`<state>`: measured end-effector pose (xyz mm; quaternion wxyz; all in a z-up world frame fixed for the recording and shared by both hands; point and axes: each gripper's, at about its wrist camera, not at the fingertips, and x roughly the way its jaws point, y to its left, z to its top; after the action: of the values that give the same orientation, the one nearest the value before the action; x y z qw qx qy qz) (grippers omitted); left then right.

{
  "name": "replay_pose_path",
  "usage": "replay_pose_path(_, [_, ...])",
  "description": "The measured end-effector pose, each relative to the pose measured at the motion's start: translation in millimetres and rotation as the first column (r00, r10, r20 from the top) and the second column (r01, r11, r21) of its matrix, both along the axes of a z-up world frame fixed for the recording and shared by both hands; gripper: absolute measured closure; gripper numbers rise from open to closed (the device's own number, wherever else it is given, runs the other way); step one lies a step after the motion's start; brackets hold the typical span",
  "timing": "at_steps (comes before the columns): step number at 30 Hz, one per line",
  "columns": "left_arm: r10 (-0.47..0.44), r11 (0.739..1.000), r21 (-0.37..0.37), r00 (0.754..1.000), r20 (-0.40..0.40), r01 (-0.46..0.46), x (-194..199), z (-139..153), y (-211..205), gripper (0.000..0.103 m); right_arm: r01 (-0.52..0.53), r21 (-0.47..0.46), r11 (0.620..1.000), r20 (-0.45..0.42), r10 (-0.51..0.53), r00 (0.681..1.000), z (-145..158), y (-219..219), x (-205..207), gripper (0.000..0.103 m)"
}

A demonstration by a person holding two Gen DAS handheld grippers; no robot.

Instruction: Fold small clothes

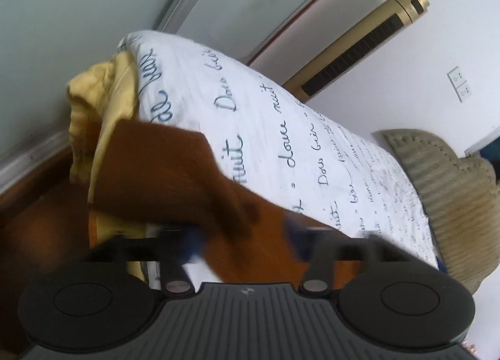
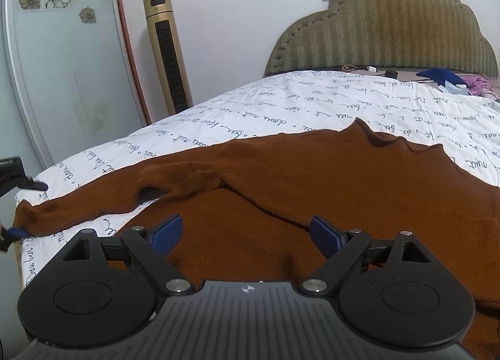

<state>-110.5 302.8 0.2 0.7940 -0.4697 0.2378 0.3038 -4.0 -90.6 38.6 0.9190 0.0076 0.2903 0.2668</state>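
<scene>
A brown sweater (image 2: 328,191) lies spread across a bed's white quilt (image 2: 281,110) printed with cursive script, one sleeve (image 2: 93,200) stretched toward the bed's edge. The right tool (image 2: 245,233) hovers over the garment's body, its blue fingers (image 2: 165,232) wide apart and holding nothing. At the sleeve's end, the left tool (image 1: 243,235) sits blurred against brown cloth; whether it grips cannot be told. A gold tower fan (image 2: 167,53) and padded headboard (image 2: 390,28) stand behind.
</scene>
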Motion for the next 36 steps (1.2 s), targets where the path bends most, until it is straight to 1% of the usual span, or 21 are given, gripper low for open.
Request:
replay_pose_path(1, [-0.01, 1.0, 0.0, 1.0, -0.008, 0.01, 0.6, -1.5, 6.5, 0.08, 0.0, -0.002, 1.0, 0.0, 0.0, 1.0, -0.3, -0.2, -0.2, 0.014])
replay_pose_path(2, [-0.015, 1.0, -0.001, 1.0, -0.014, 0.015, 4.1, -2.6, 7.8, 0.088, 0.0, -0.004, 1.0, 0.0, 0.0, 1.0, -0.6, -0.4, -0.4, 0.014])
replay_pose_path(4, [-0.02, 1.0, 0.022, 0.999, -0.025, 0.021, 7.3, 0.0, 5.9, 0.09, -0.001, -0.006, 1.0, 0.001, 0.001, 1.0, -1.1, -0.7, -0.8, 0.013])
replay_pose_path(8, [-0.044, 0.981, 0.185, 0.998, -0.034, 0.05, 23.6, 21.7, -14.8, 0.09, 0.012, -0.011, 1.0, -0.006, -0.012, 1.0, -2.6, -4.2, 0.7, 0.01])
replay_pose_path(11, [-0.136, 0.947, 0.291, 0.99, -0.027, 0.138, 45.9, 41.5, -35.6, 0.09, 0.035, -0.008, 0.999, -0.017, -0.035, 0.999, -4.3, -9.6, 3.9, 0.01])
replay_pose_path(15, [-0.273, 0.906, 0.335, 0.962, -0.006, 0.259, 91.4, 63.7, -63.0, 0.09, 0.074, 0.006, 0.997, -0.016, -0.074, 0.997, -3.5, -21.0, 5.2, 0.01])
replay_pose_path(17, [-0.338, 0.868, 0.383, 0.941, -0.01, 0.315, 117.7, 75.7, -83.2, 0.09, 0.102, 0.011, 0.995, -0.009, -0.102, 0.995, -1.9, -29.4, 4.0, 0.01])
replay_pose_path(19, [-0.419, 0.806, 0.445, 0.907, -0.041, 0.392, 143.5, 86.2, -112.1, 0.09, 0.136, 0.015, 0.991, -0.001, -0.136, 0.991, -0.5, -40.3, 2.3, 0.01])
replay_pose_path(21, [-0.512, 0.71, 0.501, 0.851, -0.115, 0.495, 168.9, 91.9, -149.5, 0.09, 0.177, 0.021, 0.984, 0.002, -0.177, 0.984, 0.9, -52.3, 0.9, 0.009])
replay_pose_path(22, [-0.567, 0.656, 0.512, 0.81, -0.151, 0.555, 179.6, 90.9, -170.3, 0.09, 0.201, 0.028, 0.979, 0.001, -0.201, 0.98, 1.3, -59.5, 0.8, 0.009])
replay_pose_path(23, [-0.609, 0.621, 0.506, 0.775, -0.169, 0.599, 183.2, 87.4, -186.3, 0.09, 0.223, 0.035, 0.974, 0.0, -0.223, 0.975, 1.5, -66.3, 0.5, 0.009])
replay_pose_path(25, [-0.714, 0.526, 0.466, 0.667, -0.214, 0.712, 194.7, 74.5, -220.2, 0.09, 0.272, 0.049, 0.961, 0.0, -0.272, 0.962, 2.0, -80.6, -0.1, 0.009])
replay_pose_path(28, [-0.836, 0.348, 0.362, 0.461, -0.298, 0.865, 210.7, 48.5, -268.9, 0.09, 0.343, 0.068, 0.937, -0.009, -0.343, 0.939, 1.4, -102.5, 0.2, 0.009])
replay_pose_path(29, [-0.865, 0.297, 0.315, 0.394, -0.31, 0.901, 213.4, 37.7, -282.0, 0.088, 0.365, 0.082, 0.927, -0.018, -0.365, 0.931, 0.2, -111.2, 0.6, 0.009])
replay_pose_path(30, [-0.886, 0.252, 0.275, 0.336, -0.321, 0.928, 212.9, 26.3, -292.8, 0.083, 0.381, 0.097, 0.92, -0.029, -0.38, 0.925, -0.5, -118.2, 1.1, 0.009])
replay_pose_path(31, [-0.898, 0.215, 0.248, 0.291, -0.33, 0.945, 211.7, 16.1, -300.8, 0.078, 0.393, 0.111, 0.913, -0.04, -0.391, 0.92, -2.0, -124.3, 1.8, 0.009])
replay_pose_path(32, [-0.907, 0.174, 0.232, 0.248, -0.341, 0.957, 207.8, 9.0, -310.9, 0.067, 0.407, 0.125, 0.905, -0.051, -0.404, 0.913, -3.3, -130.7, 2.5, 0.009])
replay_pose_path(33, [-0.908, 0.144, 0.243, 0.226, -0.354, 0.959, 200.7, 5.9, -318.5, 0.05, 0.419, 0.133, 0.898, -0.058, -0.415, 0.908, -4.7, -135.1, 2.6, 0.009])
replay_pose_path(34, [-0.907, 0.115, 0.268, 0.212, -0.365, 0.956, 192.2, 4.1, -321.0, 0.04, 0.432, 0.136, 0.892, -0.062, -0.427, 0.902, -5.8, -139.1, 3.9, 0.009])
replay_pose_path(35, [-0.905, 0.084, 0.292, 0.195, -0.377, 0.953, 182.6, 6.5, -325.9, 0.026, 0.44, 0.135, 0.888, -0.061, -0.436, 0.898, -6.6, -141.8, 4.4, 0.009])
replay_pose_path(36, [-0.905, 0.058, 0.316, 0.184, -0.384, 0.947, 175.6, 10.1, -328.1, 0.024, 0.449, 0.134, 0.884, -0.059, -0.445, 0.894, -7.4, -143.6, 4.8, 0.009])
